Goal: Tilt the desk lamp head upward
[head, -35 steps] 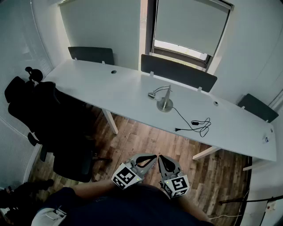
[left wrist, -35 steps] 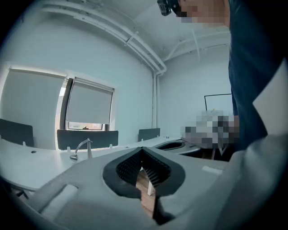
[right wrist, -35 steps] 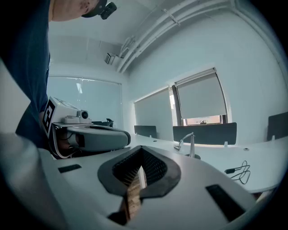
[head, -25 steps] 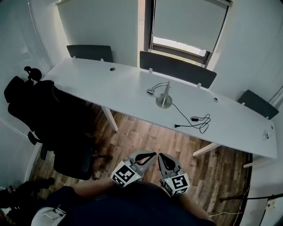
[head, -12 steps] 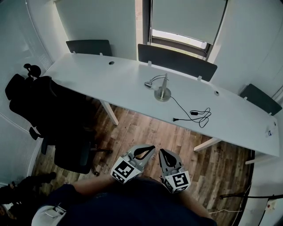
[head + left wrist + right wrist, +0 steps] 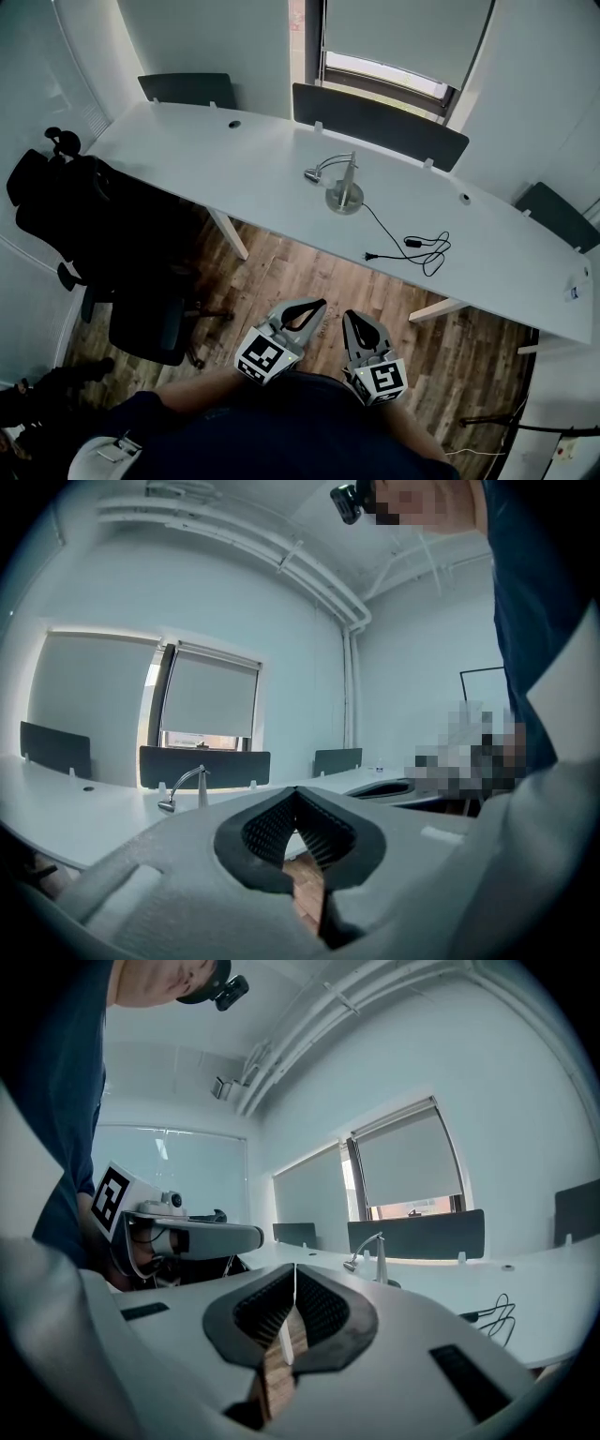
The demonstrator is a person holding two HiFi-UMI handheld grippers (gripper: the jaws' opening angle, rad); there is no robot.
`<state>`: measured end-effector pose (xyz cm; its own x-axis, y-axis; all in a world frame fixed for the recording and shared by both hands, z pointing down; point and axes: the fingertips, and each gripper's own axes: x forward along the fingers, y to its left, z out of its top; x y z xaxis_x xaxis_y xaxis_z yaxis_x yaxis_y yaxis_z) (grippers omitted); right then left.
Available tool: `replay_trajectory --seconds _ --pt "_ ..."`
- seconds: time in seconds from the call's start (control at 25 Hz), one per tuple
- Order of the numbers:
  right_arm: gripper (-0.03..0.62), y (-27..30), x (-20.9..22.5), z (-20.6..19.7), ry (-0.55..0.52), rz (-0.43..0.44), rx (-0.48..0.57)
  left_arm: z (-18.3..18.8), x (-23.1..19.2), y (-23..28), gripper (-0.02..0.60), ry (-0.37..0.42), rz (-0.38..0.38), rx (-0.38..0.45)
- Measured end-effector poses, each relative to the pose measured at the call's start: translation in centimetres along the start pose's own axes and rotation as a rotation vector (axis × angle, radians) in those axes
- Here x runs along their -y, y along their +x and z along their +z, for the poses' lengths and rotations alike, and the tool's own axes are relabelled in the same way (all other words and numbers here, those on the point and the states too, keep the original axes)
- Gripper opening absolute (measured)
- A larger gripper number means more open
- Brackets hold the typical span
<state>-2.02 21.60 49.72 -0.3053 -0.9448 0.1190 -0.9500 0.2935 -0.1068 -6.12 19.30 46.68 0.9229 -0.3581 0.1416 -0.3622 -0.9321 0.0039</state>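
The left claw [image 6: 310, 309] and the right claw [image 6: 352, 321] are both pinched tight with nothing in them, near the person, over the wood floor [image 6: 281, 277]. The desk lamp [image 6: 343, 190] stands far away on the white surface [image 6: 225, 169].

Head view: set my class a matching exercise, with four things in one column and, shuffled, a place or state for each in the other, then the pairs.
1. desk lamp
2. black cable
3. office chair
4. right gripper

A. shut, empty, above the wooden floor
B. loosely coiled on the desk, right of the lamp
C. on the floor by the desk's left end
D. stands near the desk's middle

Pairs: 1-D, 2-B, 3-C, 4-A
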Motion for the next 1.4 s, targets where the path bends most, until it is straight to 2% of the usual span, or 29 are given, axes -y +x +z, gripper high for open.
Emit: replay_trajectory --seconds 0.16,0.4,0.52,0.76,0.92,1.16,1.32,1.4 --pt "0.012 3.7 2.9 0.4 -0.018 -0.027 -0.013 0.3 -3.9 3.2 0.006 0.008 -0.013 0.021" --pt "0.012 11.9 7.8 2.0 -0.033 -0.085 -0.032 1.6 -12.2 9.0 0.006 0.016 -0.051 0.054" --pt "0.012 16.1 9.8 2.9 -0.038 -0.115 -0.045 2.7 -16.6 11.3 0.006 0.046 -0.071 0.052" --pt "0.012 22.7 13.8 4.6 -0.036 -0.181 -0.048 3.4 -24.0 15.4 0.006 0.046 -0.092 0.05" --pt "0.012 24.8 16.2 4.5 -0.036 -0.185 -0.07 3.1 -26.2 17.6 0.006 0.037 -0.077 0.035" --pt "0.012 26.6 19.7 3.8 -0.037 -0.141 -0.11 2.4 -27.7 20.9 0.006 0.018 -0.018 0.008" --pt "0.014 27.3 22.1 2.7 -0.072 -0.093 -0.155 1.8 -28.8 22.8 0.006 0.067 0.032 -0.057" --pt "0.014 27.9 23.4 2.3 -0.086 -0.074 -0.158 1.3 -29.6 23.9 0.006 0.065 0.071 -0.064"
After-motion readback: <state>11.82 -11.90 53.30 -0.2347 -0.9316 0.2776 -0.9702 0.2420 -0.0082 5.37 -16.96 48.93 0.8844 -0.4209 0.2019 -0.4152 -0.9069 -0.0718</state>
